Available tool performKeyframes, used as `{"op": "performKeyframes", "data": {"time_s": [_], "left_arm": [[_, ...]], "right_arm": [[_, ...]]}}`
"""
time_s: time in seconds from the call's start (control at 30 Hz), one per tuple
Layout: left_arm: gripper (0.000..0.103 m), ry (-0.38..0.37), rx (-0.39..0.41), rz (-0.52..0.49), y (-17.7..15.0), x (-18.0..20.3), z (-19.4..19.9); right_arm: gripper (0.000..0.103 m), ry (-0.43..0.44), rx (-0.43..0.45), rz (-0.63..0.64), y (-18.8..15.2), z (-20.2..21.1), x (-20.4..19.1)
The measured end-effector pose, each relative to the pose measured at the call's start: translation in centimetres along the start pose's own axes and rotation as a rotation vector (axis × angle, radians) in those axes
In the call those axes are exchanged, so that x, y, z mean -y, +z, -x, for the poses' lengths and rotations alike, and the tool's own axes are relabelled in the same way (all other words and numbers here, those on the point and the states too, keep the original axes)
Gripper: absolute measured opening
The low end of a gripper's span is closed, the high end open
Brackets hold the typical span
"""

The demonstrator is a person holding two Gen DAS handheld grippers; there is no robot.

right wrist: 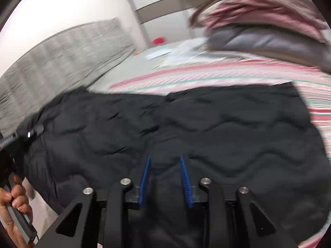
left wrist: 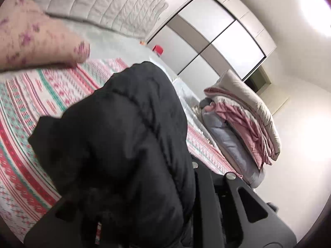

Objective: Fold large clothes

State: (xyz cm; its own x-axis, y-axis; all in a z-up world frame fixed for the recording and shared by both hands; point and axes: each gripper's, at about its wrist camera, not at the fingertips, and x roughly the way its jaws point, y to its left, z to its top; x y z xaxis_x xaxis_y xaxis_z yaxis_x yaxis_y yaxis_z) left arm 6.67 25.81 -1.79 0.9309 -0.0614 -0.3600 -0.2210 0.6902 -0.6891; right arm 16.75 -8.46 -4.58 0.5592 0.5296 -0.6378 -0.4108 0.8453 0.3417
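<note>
A black quilted jacket (right wrist: 186, 128) lies spread across the striped bed cover (right wrist: 227, 72) in the right wrist view. My right gripper (right wrist: 165, 171) sits at its near hem, and dark fabric fills the narrow gap between the blue pads (right wrist: 145, 177), which pinch a fold. In the left wrist view a bunched part of the same jacket (left wrist: 124, 124) hangs lifted off the bed. It drapes over my left gripper (left wrist: 142, 198) and hides the fingertips, which are closed on it. A hand (right wrist: 14, 204) grips that tool's handle at the left edge.
A floral pillow (left wrist: 35, 41) and a grey padded headboard (left wrist: 99, 2) lie at the far end. Folded pink, beige and grey bedding (left wrist: 244, 119) is stacked on the bed's right side. A wardrobe (left wrist: 206, 41) stands behind, with a small red object (left wrist: 158, 49) near it.
</note>
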Motion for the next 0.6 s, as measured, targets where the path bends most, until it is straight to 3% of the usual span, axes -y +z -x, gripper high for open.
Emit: {"op": "performKeyframes", "data": {"time_s": [0.1, 0.27, 0.47, 0.6], "left_arm": [[0.019, -0.028, 0.035, -0.05, 0.2, 1.2, 1.2], [0.024, -0.07, 0.042, -0.18, -1.1, 5.8, 0.3], [0.027, -0.138, 0.015, -0.305, -3.7, 10.8, -1.6], [0.03, -0.17, -0.04, -0.405, -6.1, 13.6, -3.1]], "right_arm": [[0.009, 0.154, -0.123, -0.002, -0.8, -4.2, -3.1], [0.005, 0.302, -0.274, -0.057, -1.7, -10.4, -5.9], [0.006, 0.379, -0.315, -0.207, -0.5, -9.9, -3.7], [0.016, 0.436, -0.198, -0.308, 1.3, -5.1, 0.6]]}}
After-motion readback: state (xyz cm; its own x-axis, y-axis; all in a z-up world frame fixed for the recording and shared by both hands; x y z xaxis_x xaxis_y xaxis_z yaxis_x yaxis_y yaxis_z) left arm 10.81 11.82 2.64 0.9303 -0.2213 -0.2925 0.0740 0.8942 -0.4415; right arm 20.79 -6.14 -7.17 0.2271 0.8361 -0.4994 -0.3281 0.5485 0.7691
